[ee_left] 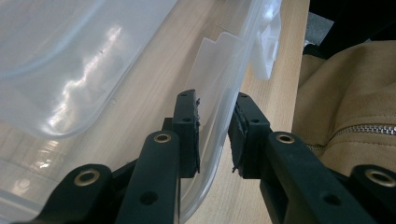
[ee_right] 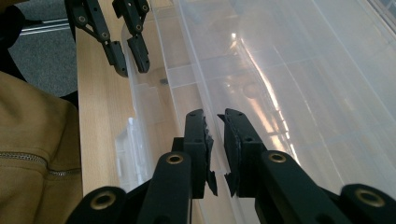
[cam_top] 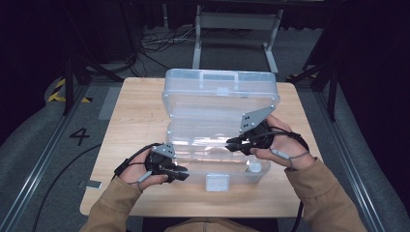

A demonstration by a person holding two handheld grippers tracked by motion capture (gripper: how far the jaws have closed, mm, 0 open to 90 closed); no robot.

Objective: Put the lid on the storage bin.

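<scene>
Box wall (ee_left: 212, 100) between left fingers (ee_left: 187, 121)

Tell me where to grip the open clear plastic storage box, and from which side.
Grip the clear plastic storage box by its thin front wall, coming from the person's side. That upright rim fits between jaws, as at the left gripper, and the raised lid blocks the far side.

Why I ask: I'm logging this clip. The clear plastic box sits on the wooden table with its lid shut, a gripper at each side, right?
Not quite: the lid stands open behind the box, as the high view shows. The rest holds.
</scene>
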